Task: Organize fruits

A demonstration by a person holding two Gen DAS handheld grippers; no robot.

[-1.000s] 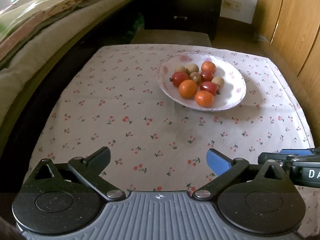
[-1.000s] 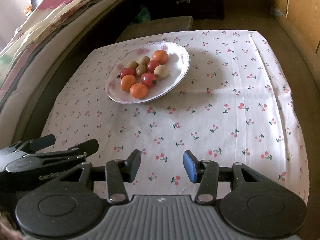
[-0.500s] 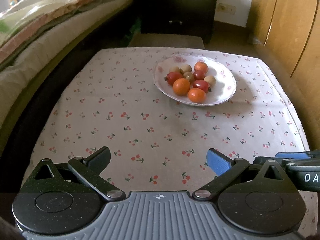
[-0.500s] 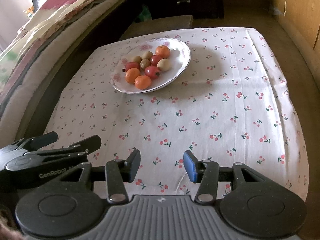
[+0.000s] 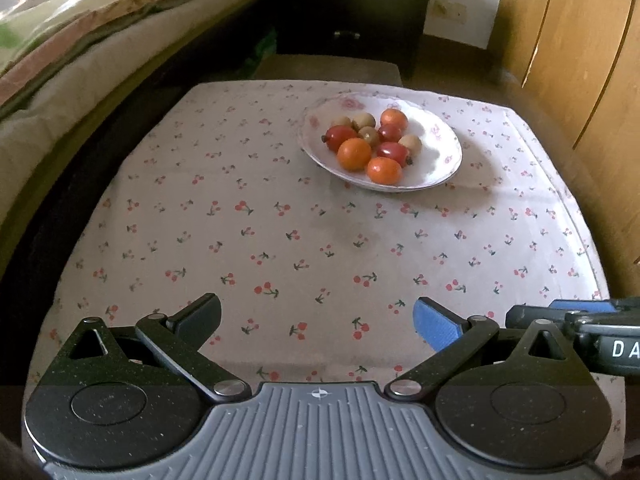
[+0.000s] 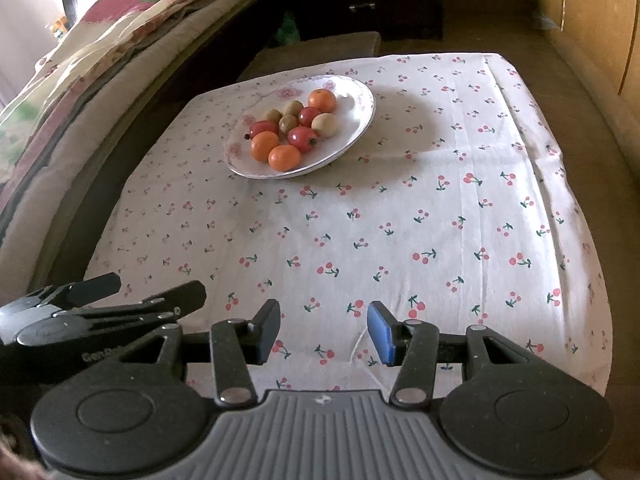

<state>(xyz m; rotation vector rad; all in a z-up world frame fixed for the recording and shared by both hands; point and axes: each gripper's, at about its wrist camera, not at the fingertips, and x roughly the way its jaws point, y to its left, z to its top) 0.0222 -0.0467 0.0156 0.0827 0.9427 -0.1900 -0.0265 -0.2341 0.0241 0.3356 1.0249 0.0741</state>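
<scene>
A white floral plate (image 5: 440, 148) sits at the far side of a table covered with a cherry-print cloth (image 5: 320, 240). It holds several small fruits: orange ones (image 5: 354, 154), red ones (image 5: 396, 151) and brown ones (image 5: 364, 121). The plate also shows in the right wrist view (image 6: 356, 120). My left gripper (image 5: 316, 318) is open and empty above the near table edge. My right gripper (image 6: 324, 330) is open and empty, beside the left gripper (image 6: 100, 304). Both are far from the plate.
A bed with folded blankets (image 5: 100, 40) runs along the left. A dark cabinet (image 5: 352, 8) stands behind the table. Wooden wardrobe doors (image 5: 580, 40) line the right. A low brown stool (image 6: 320, 48) stands behind the table.
Both grippers have pulled back and up from the plate, so it looks smaller and farther. The fingers have stayed open. The fruits have not moved.
</scene>
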